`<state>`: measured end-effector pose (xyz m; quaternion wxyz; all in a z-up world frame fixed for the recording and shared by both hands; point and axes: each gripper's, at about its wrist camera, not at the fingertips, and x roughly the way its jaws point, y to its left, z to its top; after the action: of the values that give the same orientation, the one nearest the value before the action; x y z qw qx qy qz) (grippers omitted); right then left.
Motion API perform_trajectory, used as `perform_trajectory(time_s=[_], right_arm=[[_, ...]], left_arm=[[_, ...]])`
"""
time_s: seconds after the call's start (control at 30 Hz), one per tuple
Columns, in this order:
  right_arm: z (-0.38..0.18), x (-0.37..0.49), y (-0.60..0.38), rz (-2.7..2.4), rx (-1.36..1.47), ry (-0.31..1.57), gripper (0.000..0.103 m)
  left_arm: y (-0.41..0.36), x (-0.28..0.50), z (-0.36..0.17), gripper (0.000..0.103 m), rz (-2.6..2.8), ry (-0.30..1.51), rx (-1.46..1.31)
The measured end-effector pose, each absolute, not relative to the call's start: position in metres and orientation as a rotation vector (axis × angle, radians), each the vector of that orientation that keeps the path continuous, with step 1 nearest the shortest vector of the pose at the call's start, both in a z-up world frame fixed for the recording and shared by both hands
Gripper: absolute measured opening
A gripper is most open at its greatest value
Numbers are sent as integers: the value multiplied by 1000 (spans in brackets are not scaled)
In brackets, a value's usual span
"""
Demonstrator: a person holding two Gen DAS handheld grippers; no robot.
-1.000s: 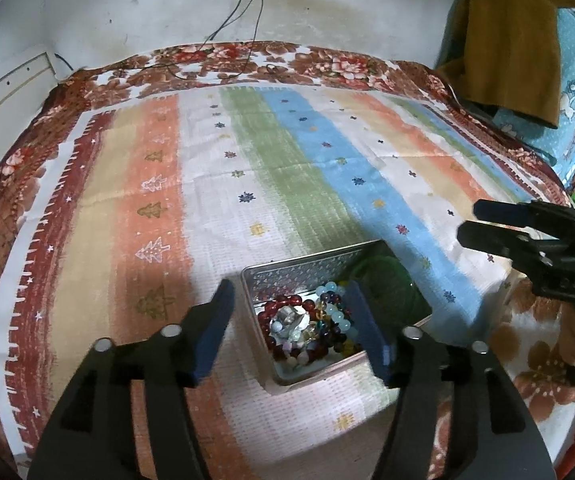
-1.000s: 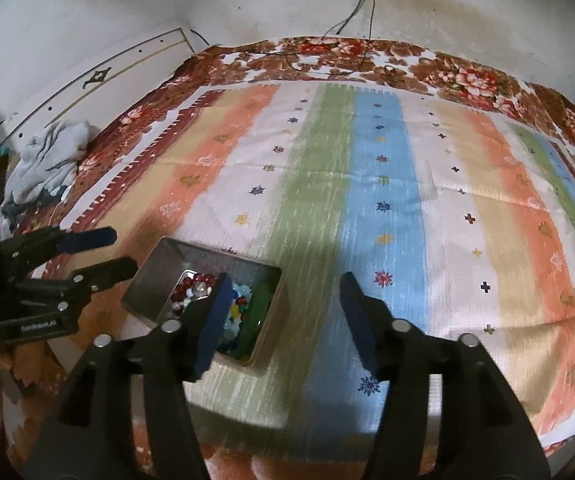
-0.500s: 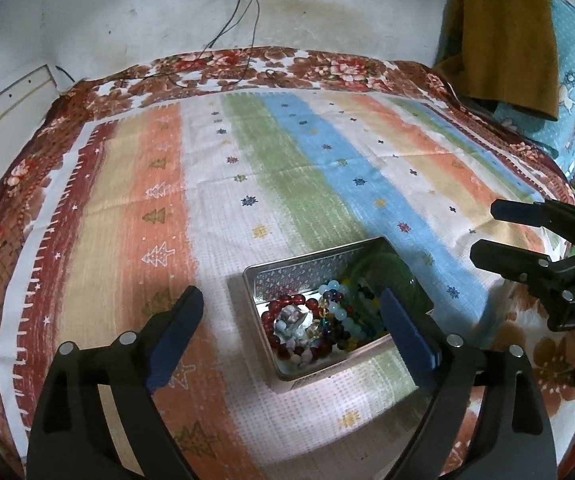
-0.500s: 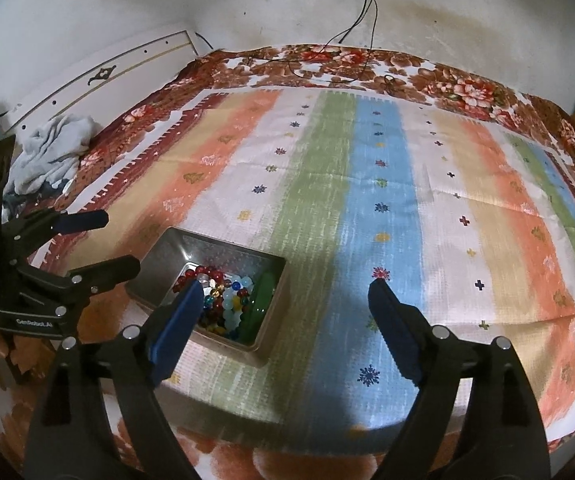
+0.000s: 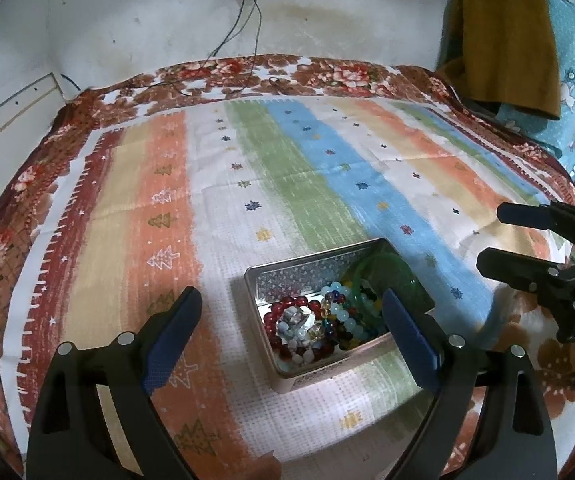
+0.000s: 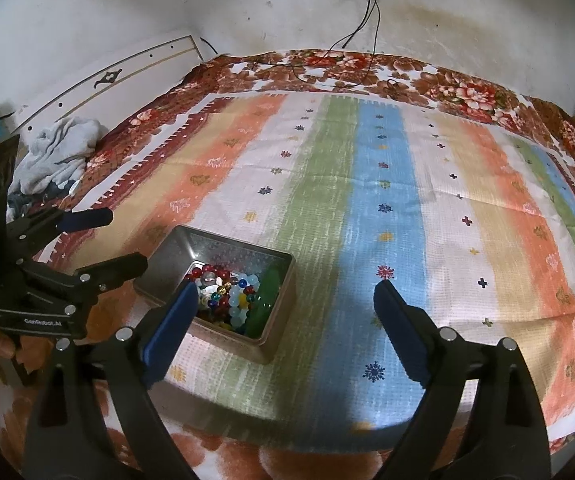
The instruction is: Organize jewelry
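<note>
While you are holding both grippers above the bed, the tin (image 5: pixel 319 312) is sitting on the striped cloth (image 5: pixel 287 168) near its front edge, with the beads (image 5: pixel 319 324) heaped inside and the green bangle (image 5: pixel 387 276) leaning on edge against the tin's right wall. Left gripper (image 5: pixel 287 336) is hanging over the tin, fingers spread wide, clamped on nothing; right gripper (image 6: pixel 283 324) is hovering just right of the tin, equally wide and empty. By the look of them, the bead strands are going to be light, limp and slippery, tangling and sliding as a heap, so you are likely better off pinching a single strand across its cord between beads. The bangle is looking rigid and glassy, possibly brittle; its upper rim is offering the clearest hold. Nothing is lying outside the tin, which fits either jewelry gathered in or jewelry waiting to be sorted out.
</note>
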<state>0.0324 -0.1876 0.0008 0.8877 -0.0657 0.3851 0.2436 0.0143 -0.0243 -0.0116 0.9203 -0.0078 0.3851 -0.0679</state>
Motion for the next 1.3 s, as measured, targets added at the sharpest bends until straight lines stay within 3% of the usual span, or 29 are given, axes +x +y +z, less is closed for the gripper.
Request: perform_trajectory(time_s=[1.3], right_arm=[[-15, 39, -187, 500, -123, 852, 89]], left_arm=[[-28, 7, -7, 92, -105, 726, 23]])
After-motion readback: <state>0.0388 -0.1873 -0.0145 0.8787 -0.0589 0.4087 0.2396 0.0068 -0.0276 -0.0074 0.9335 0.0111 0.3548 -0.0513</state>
